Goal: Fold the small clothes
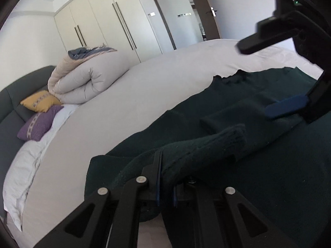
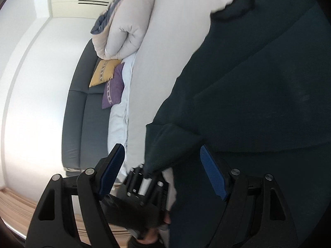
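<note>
A dark green knit garment lies spread on the pale bed sheet. My left gripper is shut on a bunched fold of the garment near its lower edge and lifts it a little. My right gripper shows at the upper right of the left wrist view, open, hovering above the garment. In the right wrist view the right gripper is open with blue pads wide apart, the garment fills the right side, and the left gripper holds a corner of it.
A rolled beige duvet sits at the head of the bed beside a yellow cushion and a purple cushion. A dark headboard, cream wardrobes and a doorway stand behind.
</note>
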Action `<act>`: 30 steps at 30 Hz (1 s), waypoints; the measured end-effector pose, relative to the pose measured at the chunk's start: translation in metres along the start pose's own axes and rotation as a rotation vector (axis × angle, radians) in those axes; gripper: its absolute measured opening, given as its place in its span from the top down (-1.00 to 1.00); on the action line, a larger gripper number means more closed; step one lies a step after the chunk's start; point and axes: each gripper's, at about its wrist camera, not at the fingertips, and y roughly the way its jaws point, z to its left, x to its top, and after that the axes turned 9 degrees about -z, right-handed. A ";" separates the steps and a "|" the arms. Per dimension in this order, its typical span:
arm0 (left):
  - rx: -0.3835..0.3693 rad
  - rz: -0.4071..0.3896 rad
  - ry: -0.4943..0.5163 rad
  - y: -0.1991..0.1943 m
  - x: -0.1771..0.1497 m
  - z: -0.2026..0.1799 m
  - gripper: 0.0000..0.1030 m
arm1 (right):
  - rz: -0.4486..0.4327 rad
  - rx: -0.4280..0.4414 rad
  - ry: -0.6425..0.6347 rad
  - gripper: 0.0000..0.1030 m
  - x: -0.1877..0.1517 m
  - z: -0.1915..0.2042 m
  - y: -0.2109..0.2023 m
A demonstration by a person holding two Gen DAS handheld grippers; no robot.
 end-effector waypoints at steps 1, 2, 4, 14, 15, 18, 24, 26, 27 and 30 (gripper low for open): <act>-0.002 0.004 -0.023 0.001 -0.001 0.003 0.84 | 0.012 -0.002 0.006 -0.47 0.000 0.000 0.006; 0.000 0.005 -0.033 0.006 0.001 0.007 0.84 | 0.031 -0.020 0.025 -0.47 -0.002 -0.002 0.015; 0.014 -0.004 -0.043 -0.004 -0.003 0.002 0.84 | 0.055 -0.008 0.083 -0.47 -0.007 -0.008 0.026; 0.029 -0.051 -0.027 -0.014 0.003 -0.002 0.84 | 0.095 0.083 0.311 0.15 -0.023 -0.050 0.078; 0.026 -0.049 -0.024 -0.013 0.003 -0.002 0.84 | 0.101 0.087 0.287 0.39 -0.023 -0.048 0.083; 0.022 -0.042 -0.026 -0.012 0.003 -0.003 0.81 | 0.093 0.046 0.184 0.76 -0.022 -0.037 0.088; -0.084 -0.083 -0.187 -0.029 0.012 0.024 -0.53 | -0.004 -0.101 -0.050 0.86 0.006 -0.005 0.057; -0.081 -0.139 -0.258 -0.041 0.016 0.045 -0.68 | -0.045 -0.172 -0.128 0.86 0.021 0.003 0.036; -0.078 -0.149 -0.292 -0.043 0.016 0.056 -0.68 | -0.059 -0.202 -0.157 0.86 0.027 0.005 0.028; -0.079 -0.099 -0.444 -0.026 0.005 0.098 -0.32 | -0.118 -0.347 -0.254 0.86 0.050 0.006 -0.005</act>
